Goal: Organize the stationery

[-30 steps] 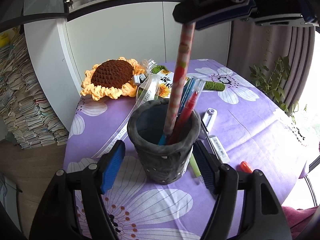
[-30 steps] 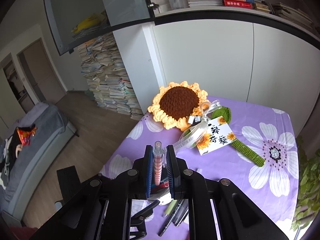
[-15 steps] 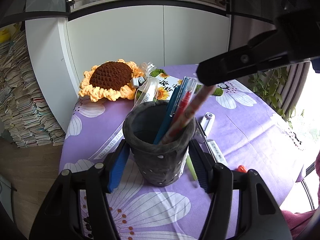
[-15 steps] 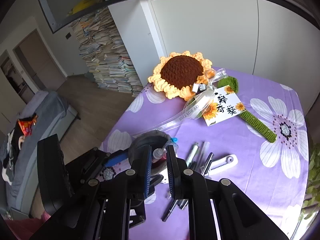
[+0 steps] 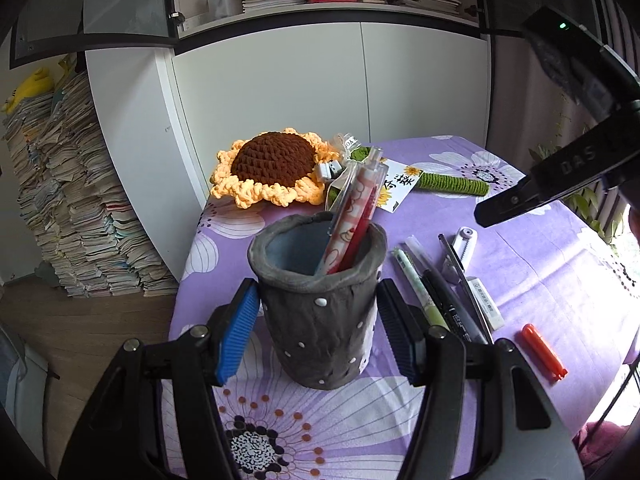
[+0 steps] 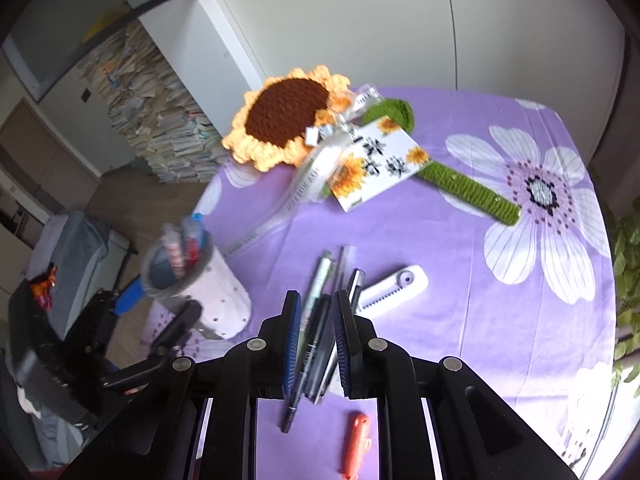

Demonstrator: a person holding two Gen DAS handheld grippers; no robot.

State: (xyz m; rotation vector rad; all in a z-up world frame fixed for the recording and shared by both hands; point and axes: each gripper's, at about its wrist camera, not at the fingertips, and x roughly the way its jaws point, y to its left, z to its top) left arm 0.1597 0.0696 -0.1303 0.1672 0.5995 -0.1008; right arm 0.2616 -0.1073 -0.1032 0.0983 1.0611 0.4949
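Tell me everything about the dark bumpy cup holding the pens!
The pen cup is a dark grey, lumpy, clay-looking pot with small white dots and a wavy rim, blue-grey inside. It stands upright on the purple flowered tablecloth, between the open jaws of the left tool. A few pens lean inside it.
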